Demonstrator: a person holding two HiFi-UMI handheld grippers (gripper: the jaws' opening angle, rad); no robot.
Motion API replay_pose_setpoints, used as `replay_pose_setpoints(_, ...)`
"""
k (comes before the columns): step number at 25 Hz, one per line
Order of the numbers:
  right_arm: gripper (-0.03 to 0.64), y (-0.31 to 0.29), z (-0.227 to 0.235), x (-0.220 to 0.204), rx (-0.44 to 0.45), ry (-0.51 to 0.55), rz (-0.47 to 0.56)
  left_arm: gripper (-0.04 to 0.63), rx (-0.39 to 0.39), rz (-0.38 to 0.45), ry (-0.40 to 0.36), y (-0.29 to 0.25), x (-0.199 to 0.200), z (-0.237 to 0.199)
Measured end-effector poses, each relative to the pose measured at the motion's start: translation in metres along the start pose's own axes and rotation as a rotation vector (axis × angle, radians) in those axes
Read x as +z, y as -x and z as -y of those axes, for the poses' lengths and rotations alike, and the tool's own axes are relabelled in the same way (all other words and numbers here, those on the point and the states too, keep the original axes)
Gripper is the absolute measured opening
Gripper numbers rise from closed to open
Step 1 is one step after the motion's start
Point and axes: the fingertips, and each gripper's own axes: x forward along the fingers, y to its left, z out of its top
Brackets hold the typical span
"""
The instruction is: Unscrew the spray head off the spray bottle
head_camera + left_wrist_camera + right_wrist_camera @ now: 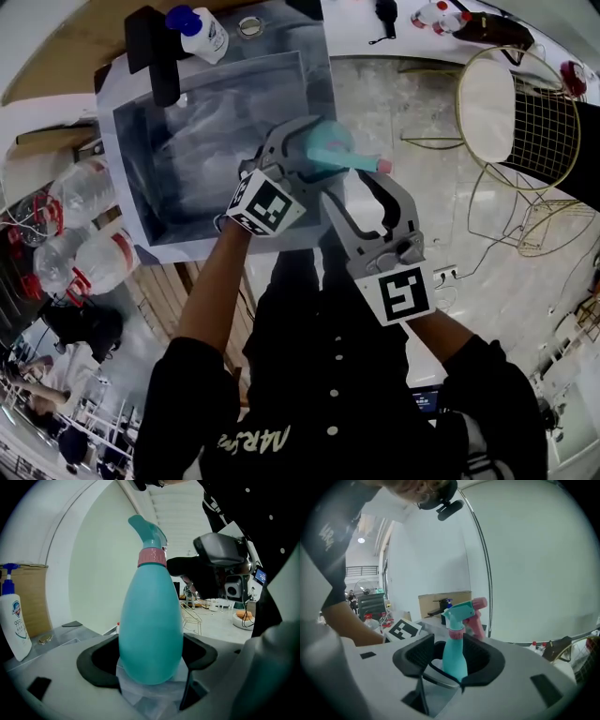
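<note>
- Two surfaces in sight: steel sink (206, 122), pale glossy floor (412, 103) beyond.
- Teal spray bottle (150, 634), pink collar (151, 557), spray head (461, 610) still on; my left gripper (150, 656) clamps its belly.
- Right gripper (449, 657) gapes around it, pads not touching.
</note>
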Motion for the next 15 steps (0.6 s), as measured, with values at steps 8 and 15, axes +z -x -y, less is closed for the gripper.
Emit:
replay_pose_setpoints(8, 0.215, -0.013, 0.001, 0.001, -0.070, 0.023, -0.012, 0.405, 0.003, -0.003, 0.002, 0.000, 0.001, 0.000)
replay_pose_setpoints(15, 0.242, -0.021, 0.001, -0.001, -0.044, 0.110, -0.040, 0.405, 0.008, -0.012, 0.004, 0.000, 0.000, 0.000)
